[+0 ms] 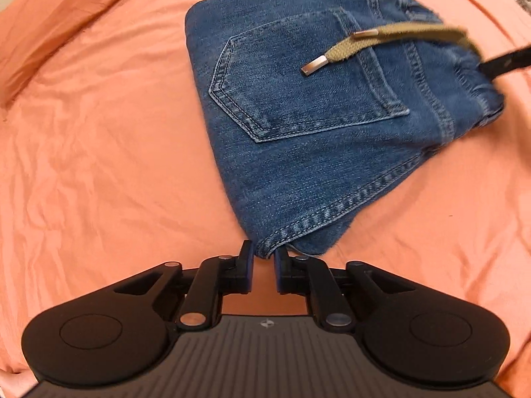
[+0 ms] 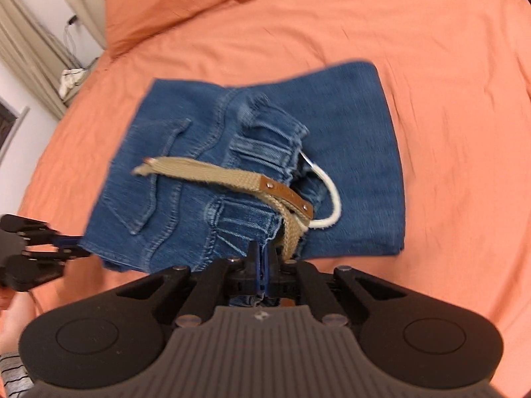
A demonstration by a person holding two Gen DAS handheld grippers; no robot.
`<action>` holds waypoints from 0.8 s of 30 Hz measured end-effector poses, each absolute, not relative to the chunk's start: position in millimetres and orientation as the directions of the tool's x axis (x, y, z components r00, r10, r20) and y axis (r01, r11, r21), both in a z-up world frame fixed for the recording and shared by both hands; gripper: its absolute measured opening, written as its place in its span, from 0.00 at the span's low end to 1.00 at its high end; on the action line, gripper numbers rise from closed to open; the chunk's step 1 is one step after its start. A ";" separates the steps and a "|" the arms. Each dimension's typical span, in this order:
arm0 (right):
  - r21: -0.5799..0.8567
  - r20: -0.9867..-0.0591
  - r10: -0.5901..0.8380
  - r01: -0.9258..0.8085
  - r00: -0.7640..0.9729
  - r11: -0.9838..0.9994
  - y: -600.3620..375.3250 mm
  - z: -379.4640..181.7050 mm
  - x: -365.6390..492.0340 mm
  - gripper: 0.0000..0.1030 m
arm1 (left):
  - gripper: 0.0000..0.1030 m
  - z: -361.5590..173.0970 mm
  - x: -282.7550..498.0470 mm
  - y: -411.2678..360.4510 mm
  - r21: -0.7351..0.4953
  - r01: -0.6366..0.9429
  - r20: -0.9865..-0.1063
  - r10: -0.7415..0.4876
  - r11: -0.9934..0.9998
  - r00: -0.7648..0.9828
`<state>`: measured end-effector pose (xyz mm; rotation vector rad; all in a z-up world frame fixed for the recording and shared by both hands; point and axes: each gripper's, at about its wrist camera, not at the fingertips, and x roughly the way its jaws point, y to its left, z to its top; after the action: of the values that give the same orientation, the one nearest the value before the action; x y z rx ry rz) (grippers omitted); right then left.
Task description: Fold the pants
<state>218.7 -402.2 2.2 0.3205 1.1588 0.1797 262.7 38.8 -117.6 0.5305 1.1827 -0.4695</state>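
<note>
Closest in the left wrist view, the left gripper (image 1: 264, 258) has its fingers parted, with a corner of the jeans (image 1: 308, 126) sitting at the gap between the tips; the pads stand clear of the cloth on either side, so it is open rather than pinching. Beyond those tips the jeans lie folded into a compact bundle on the orange sheet (image 1: 99, 149), back pocket (image 1: 298, 76) facing up. Across the pocket, further out and to the right, run two ends of a tan drawstring (image 1: 348, 48) with metal tips. Past that, at the far right edge, a dark blurred finger of the other tool reaches the elastic waistband.

In the right wrist view, the right gripper (image 2: 263, 258) is closed tight on the waistband edge of the jeans (image 2: 348, 126) — blue denim is pinched between the fingers and bunches behind them. Just ahead of the tips the tan drawstring (image 2: 212, 170) crosses the gathered waist, joined by a small brown leather tab (image 2: 287, 194) and a white cord loop (image 2: 328, 199). Off to the left, the left gripper (image 2: 71, 248) sits at the bundle's near corner. Far beyond — rumpled orange bedding (image 2: 166, 6) at the head of the bed.
</note>
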 end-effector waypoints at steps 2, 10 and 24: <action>0.344 -0.877 0.306 0.040 0.371 0.938 -397.4 -14.3 226.6 0.00 | 0.21 -106.2 266.4 42.9 0.113 0.611 -0.945 -0.106 0.783 0.310; 0.361 -0.867 0.320 0.039 0.383 0.932 -395.3 -10.6 234.8 0.07 | 0.28 -69.1 261.9 17.7 0.142 0.614 -0.906 -0.147 0.776 0.396; 0.576 -0.785 0.413 0.299 0.461 0.761 -439.4 -29.2 279.5 0.39 | 0.32 -91.0 308.2 6.8 0.096 0.519 -0.912 -0.134 0.849 0.387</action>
<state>279.5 -439.4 -29.2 0.7418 1.1184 0.0791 308.2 6.8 -91.0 0.3993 1.1012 -0.4299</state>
